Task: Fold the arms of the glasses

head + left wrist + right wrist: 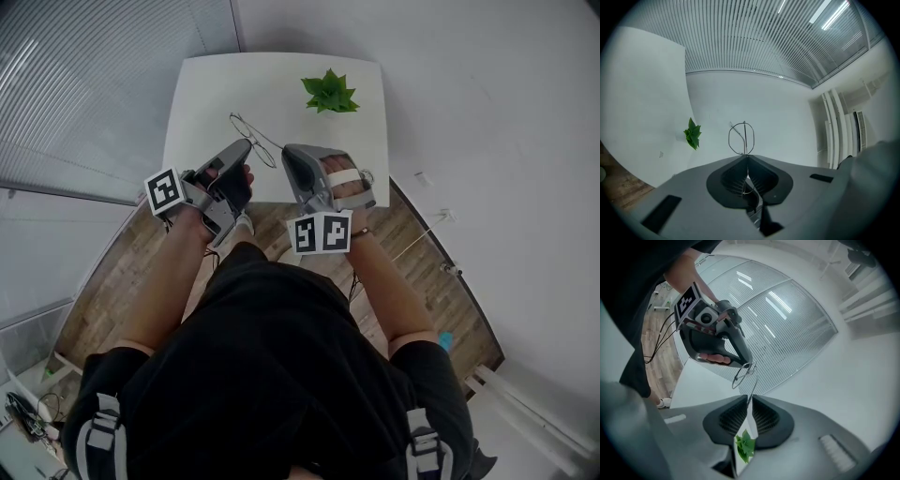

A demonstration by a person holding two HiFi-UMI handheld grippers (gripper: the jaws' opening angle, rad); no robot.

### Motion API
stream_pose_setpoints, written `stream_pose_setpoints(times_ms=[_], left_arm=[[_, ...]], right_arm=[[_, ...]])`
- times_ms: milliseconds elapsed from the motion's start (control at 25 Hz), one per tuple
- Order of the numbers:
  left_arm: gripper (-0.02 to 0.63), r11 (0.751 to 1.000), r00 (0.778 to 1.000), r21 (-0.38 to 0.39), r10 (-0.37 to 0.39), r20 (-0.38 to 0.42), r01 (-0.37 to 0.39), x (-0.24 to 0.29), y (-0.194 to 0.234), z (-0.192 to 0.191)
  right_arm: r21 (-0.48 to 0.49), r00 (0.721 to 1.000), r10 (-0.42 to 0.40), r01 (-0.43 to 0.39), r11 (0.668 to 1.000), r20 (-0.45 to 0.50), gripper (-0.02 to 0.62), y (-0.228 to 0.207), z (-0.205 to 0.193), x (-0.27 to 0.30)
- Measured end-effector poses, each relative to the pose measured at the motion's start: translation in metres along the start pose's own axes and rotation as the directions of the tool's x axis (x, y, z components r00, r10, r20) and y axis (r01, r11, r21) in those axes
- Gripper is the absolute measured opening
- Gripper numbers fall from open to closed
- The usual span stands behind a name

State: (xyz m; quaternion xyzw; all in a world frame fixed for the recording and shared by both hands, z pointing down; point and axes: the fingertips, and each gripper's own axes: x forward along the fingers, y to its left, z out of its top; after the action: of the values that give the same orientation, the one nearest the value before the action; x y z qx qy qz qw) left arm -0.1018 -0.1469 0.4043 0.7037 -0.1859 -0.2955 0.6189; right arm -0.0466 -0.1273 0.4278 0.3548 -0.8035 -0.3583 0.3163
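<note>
**Glasses (251, 134) held above tabletop (211, 94) — right fingers slack**

The glasses are held in the air over the white tabletop, between the two grippers. The left gripper (747, 157) fingers are closed on the wire frame, and one lens ring is seen just past their tips. The right gripper (749, 400) fingers are set a narrow gap apart — the end of one arm is seen between them, not clamped. A small green plant (329, 92) is set near the tabletop's far edge.
</note>
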Motion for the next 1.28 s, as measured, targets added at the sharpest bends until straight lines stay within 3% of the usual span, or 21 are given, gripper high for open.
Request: stream_pose_setpoints(times_ms=[280,920,1280], left_arm=[[0.012,1.0,1.0,-0.006,-0.002,0.009,0.002,-0.002,0.002,0.012],[0.011,1.0,1.0,0.006,-0.01,0.015,0.01,0.001,-0.003,0.001],[0.012,1.0,1.0,0.009,-0.006,0.016,0.006,-0.002,-0.001,0.001]], right_arm=[[-0.011,1.0,0.023,-0.023,1.0,0.005,0.046,0.008,0.007,0.011],[-0.084,0.996,0.074,-0.07,0.994,0.05,0.067,0.024,0.013,-0.003],[-0.067,0.994,0.092,-0.088,0.994,0.062,0.077,0.028,0.015,-0.003]])
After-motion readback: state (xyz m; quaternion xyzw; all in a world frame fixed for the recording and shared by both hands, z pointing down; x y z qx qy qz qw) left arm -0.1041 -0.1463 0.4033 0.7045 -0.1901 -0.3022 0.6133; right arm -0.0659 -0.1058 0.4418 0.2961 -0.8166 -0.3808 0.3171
